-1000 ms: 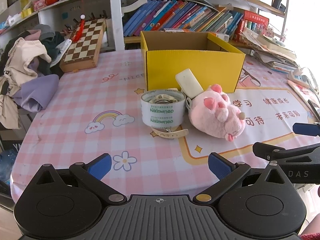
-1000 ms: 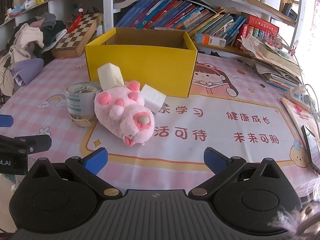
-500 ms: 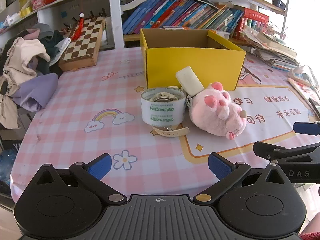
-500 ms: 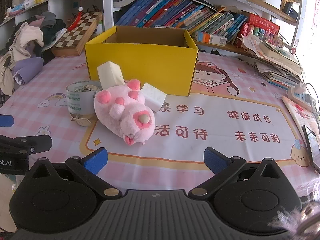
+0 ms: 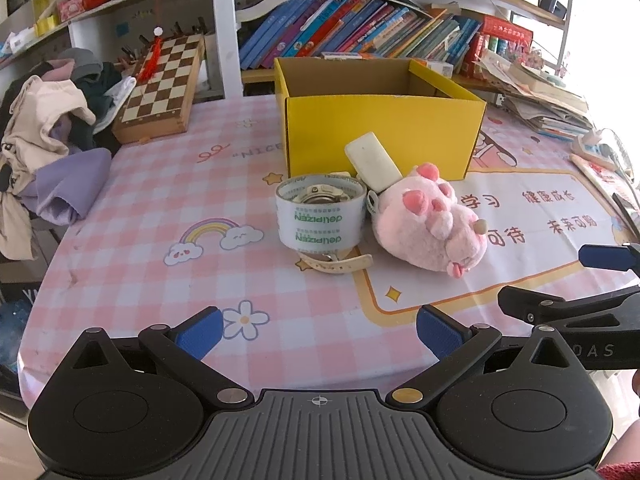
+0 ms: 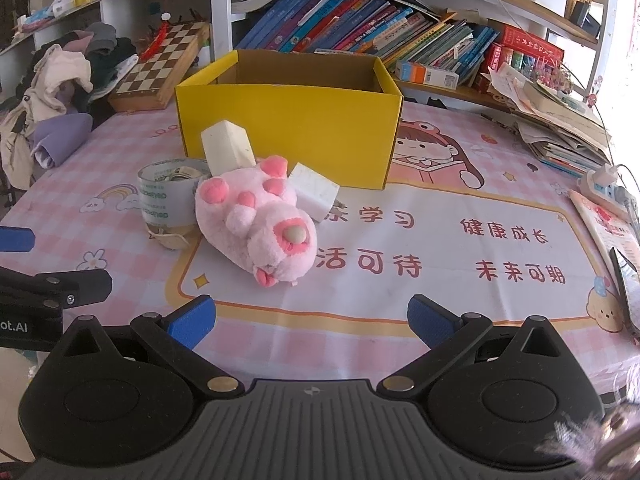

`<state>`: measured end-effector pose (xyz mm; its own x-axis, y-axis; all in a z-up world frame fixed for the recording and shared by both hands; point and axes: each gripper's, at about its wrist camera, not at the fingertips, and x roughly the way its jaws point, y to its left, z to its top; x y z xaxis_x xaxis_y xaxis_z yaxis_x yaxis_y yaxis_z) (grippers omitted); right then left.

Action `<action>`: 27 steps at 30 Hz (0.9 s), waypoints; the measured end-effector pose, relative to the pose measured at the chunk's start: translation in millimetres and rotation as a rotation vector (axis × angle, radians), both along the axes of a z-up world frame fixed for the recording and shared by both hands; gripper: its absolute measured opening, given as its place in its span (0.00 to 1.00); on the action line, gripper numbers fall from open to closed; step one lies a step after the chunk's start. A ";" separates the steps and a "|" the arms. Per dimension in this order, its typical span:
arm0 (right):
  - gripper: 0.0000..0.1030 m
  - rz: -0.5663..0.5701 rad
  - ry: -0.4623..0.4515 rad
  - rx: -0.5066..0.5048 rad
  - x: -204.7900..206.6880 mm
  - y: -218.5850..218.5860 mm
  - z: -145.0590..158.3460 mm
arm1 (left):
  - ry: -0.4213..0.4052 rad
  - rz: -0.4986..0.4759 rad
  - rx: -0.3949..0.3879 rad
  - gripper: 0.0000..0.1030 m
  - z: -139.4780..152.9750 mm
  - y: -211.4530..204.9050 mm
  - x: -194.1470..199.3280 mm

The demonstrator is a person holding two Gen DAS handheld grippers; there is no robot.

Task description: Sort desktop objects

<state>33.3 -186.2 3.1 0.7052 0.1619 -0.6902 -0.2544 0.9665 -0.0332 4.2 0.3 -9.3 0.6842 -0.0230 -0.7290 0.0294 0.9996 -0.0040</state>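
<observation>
An open yellow box (image 5: 380,128) (image 6: 288,128) stands on the pink checked table. In front of it lie a roll of clear tape (image 5: 320,216) (image 6: 166,200) on a cream watch (image 5: 340,263), a pink plush toy (image 5: 430,226) (image 6: 256,226) and two white blocks (image 5: 374,160) (image 6: 228,148) (image 6: 314,196). My left gripper (image 5: 318,330) is open and empty, short of the tape. My right gripper (image 6: 310,318) is open and empty, just short of the plush; it also shows at the right of the left wrist view (image 5: 600,280).
A chessboard (image 5: 162,88) and a heap of clothes (image 5: 48,140) lie at the back left. Bookshelves (image 5: 360,36) run behind the box. Stacked papers (image 6: 560,120) and a power strip (image 6: 608,188) sit at the right edge.
Both grippers have edged slightly forward toward the objects. Both stay open. Nothing on the table has moved.
</observation>
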 end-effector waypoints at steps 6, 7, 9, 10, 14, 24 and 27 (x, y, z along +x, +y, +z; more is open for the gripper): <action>1.00 0.003 0.003 -0.005 0.3 1.7 0.3 | 0.000 -0.006 0.003 1.00 0.8 0.4 0.4; 1.00 0.003 0.003 -0.006 0.3 1.9 0.3 | 0.001 -0.006 0.002 1.00 0.8 0.7 0.5; 1.00 0.005 0.002 -0.008 0.2 2.4 1.1 | 0.004 -0.006 -0.005 1.00 0.9 1.8 0.7; 1.00 0.006 0.001 -0.009 0.1 2.6 1.4 | 0.003 -0.004 -0.008 1.00 1.2 2.4 0.4; 1.00 0.010 -0.005 -0.017 -0.9 3.8 2.0 | -0.001 -0.011 -0.011 1.00 1.9 1.6 -1.0; 1.00 0.035 -0.003 -0.013 -2.8 7.3 2.8 | -0.013 -0.019 -0.018 1.00 3.7 1.7 -2.9; 1.00 0.033 -0.012 -0.016 -4.1 7.6 4.6 | -0.025 -0.024 -0.008 1.00 5.7 0.4 -3.9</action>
<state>29.2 -178.6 7.7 0.7082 0.1741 -0.6842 -0.2858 0.9569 -0.0524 0.2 0.7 -3.6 0.7014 -0.0455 -0.7113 0.0535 0.9985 -0.0111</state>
